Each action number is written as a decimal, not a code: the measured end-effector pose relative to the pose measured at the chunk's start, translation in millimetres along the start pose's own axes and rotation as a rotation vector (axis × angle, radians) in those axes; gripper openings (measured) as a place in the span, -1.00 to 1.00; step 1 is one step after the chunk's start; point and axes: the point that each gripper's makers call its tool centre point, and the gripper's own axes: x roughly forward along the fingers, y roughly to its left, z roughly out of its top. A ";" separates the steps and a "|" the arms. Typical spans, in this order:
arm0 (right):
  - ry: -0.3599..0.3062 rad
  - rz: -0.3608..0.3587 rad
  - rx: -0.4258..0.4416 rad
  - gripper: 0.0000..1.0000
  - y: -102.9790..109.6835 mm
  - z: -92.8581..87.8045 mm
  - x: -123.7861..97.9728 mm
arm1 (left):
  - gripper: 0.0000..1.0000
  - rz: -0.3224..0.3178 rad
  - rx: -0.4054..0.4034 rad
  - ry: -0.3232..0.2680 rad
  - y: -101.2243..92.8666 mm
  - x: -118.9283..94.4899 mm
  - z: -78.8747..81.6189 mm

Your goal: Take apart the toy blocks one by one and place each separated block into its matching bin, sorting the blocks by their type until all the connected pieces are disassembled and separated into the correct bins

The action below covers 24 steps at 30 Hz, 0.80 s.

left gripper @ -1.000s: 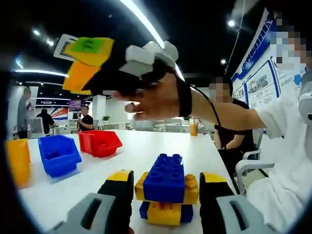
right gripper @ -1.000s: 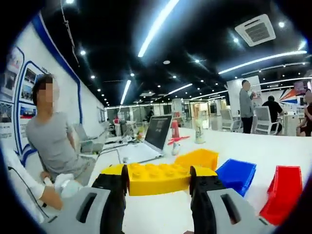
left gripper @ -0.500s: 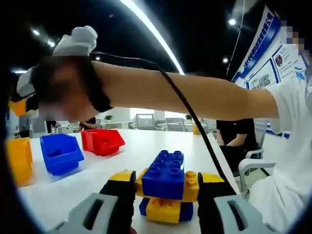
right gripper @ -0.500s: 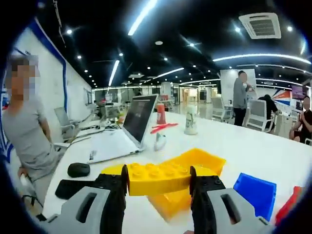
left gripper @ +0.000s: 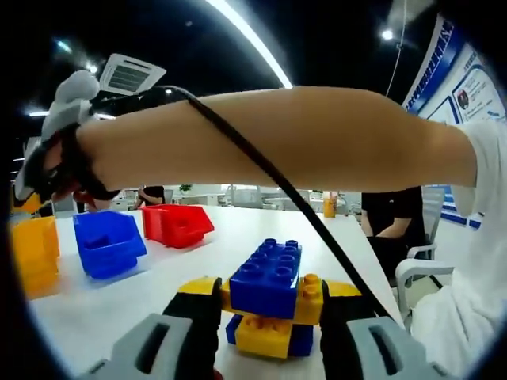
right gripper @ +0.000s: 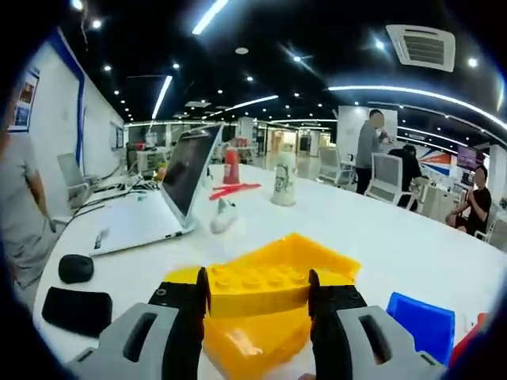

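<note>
On the white table (left gripper: 261, 237), in the left gripper view, the left gripper (left gripper: 269, 313) has its two jaws pressed against the sides of a stack of blocks (left gripper: 269, 305): a blue block on top, a yellow one under it sticking out on both sides, and more blue and yellow pieces at the bottom, resting on the table. Above the stack, the person's bare right arm (left gripper: 285, 138) stretches across from right to left, a thin black cable running along it, with the gloved hand (left gripper: 59, 150) out over the bins at the far left. There a yellow bin (left gripper: 32, 257), a blue bin (left gripper: 107, 241) and a red bin (left gripper: 178, 224) stand in a row.

In the right gripper view, the right gripper (right gripper: 257, 305) pinches a single yellow block (right gripper: 257, 287) between its jaws, held just above the open yellow bin (right gripper: 293, 265). The blue bin (right gripper: 424, 324) lies to the right. A laptop (right gripper: 154, 206), a mouse (right gripper: 75, 267) and a white cup (right gripper: 283, 180) sit farther off.
</note>
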 end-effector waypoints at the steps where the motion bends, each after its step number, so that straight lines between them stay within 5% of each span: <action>1: 0.011 -0.015 -0.023 0.06 -1.8 -1.5 0.7 | 0.00 0.001 -0.001 -0.001 1.7 -0.5 0.2; 3: 0.038 -0.072 -0.104 0.10 -11.2 -3.0 -0.1 | 0.00 0.001 -0.003 -0.004 -2.6 0.2 0.9; 6: 0.037 -0.058 -0.096 0.65 -9.7 -3.2 -1.0 | 0.00 0.002 -0.009 -0.012 -21.3 1.7 2.9; 7: 0.035 -0.036 -0.093 0.66 -5.6 -3.4 -2.9 | -0.01 0.001 -0.011 -0.014 -30.7 2.2 3.0; 14: 0.000 0.016 -0.053 0.51 -3.3 9.2 -33.7 | -0.01 -0.002 -0.005 -0.014 -47.8 4.8 3.6; 24: -0.102 0.153 -0.021 0.29 7.2 37.0 -135.0 | 0.01 -0.009 -0.003 -0.008 -63.5 8.3 1.4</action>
